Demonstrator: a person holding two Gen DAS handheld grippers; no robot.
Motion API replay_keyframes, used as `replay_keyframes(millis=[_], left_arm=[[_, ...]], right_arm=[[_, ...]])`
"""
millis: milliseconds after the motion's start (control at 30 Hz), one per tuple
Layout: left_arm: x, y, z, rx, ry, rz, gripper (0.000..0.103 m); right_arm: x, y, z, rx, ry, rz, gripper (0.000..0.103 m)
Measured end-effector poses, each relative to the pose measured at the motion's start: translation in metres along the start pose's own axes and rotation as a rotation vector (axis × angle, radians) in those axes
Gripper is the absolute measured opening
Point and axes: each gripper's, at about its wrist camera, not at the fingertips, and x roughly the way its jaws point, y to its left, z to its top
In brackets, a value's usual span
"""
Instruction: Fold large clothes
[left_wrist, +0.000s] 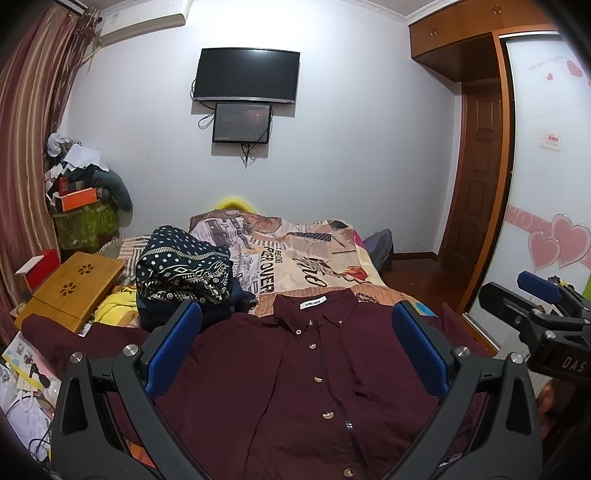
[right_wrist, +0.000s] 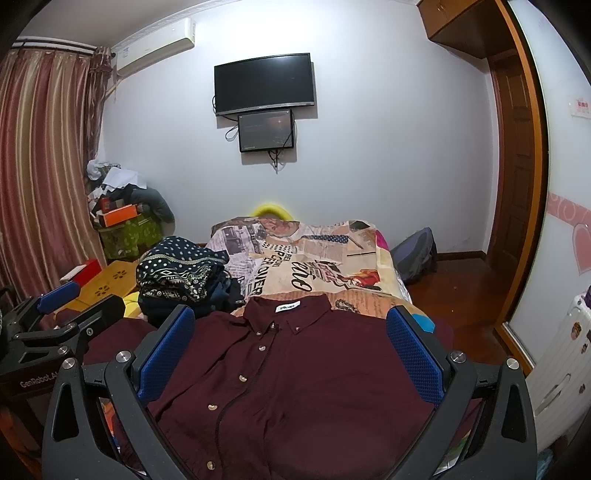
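A maroon button-up shirt (left_wrist: 314, 376) lies spread face up across the lower middle of both views, collar toward the far wall, on a bed covered by a newspaper-print bedspread (left_wrist: 295, 251). The left gripper (left_wrist: 297, 347) hovers over it with blue-padded fingers (left_wrist: 173, 347) spread wide and holding nothing; the right gripper (right_wrist: 291, 350) hangs likewise, jaws wide apart and empty, and appears at the right edge of the left view. Just beyond the shirt's left shoulder sits a heap of dark patterned clothes (left_wrist: 184, 273), touching the shirt's edge. Left of that a small bamboo lap table (left_wrist: 74, 288) stands, with papers (left_wrist: 22, 380) scattered at the lower left. Upper centre, a dark television (left_wrist: 246, 75) hangs on the white wall above a smaller screen (left_wrist: 242, 122); striped curtains (left_wrist: 26, 129) fill the left, a wooden door (left_wrist: 476, 177) the right.
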Motion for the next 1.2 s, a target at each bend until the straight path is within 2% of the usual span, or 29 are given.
replay_keyframes(millis=[167,333,633,733,933,1100,1200], left_arm=[[0.015,0.019,0.002,-0.012,0.007,0.056,0.103],[0.033,0.067,0.003,-0.109,0.021,0.153,0.103],[0.057,0.175,-0.014,-0.230,0.072,0.484,0.103],[0.061,0.222,-0.027,-0.301,0.095,0.588,0.103],[0.077,0.319,-0.067,-0.500,0.206,0.635,0.103],[0.082,0.380,-0.117,-0.698,0.301,0.588,0.091],[0.092,0.410,-0.149,-0.810,0.352,0.542,0.089]], right_arm=[[0.011,-0.006,0.001,0.017,0.026,-0.023,0.103],[0.033,-0.011,0.001,0.041,0.083,-0.034,0.103],[0.077,-0.007,-0.006,0.030,0.189,-0.029,0.103],[0.094,-0.009,-0.007,0.041,0.221,-0.025,0.103],[0.128,-0.009,-0.012,0.061,0.301,-0.010,0.103],[0.152,0.000,-0.014,0.070,0.356,0.011,0.103],[0.163,0.008,-0.016,0.064,0.381,0.032,0.103]])
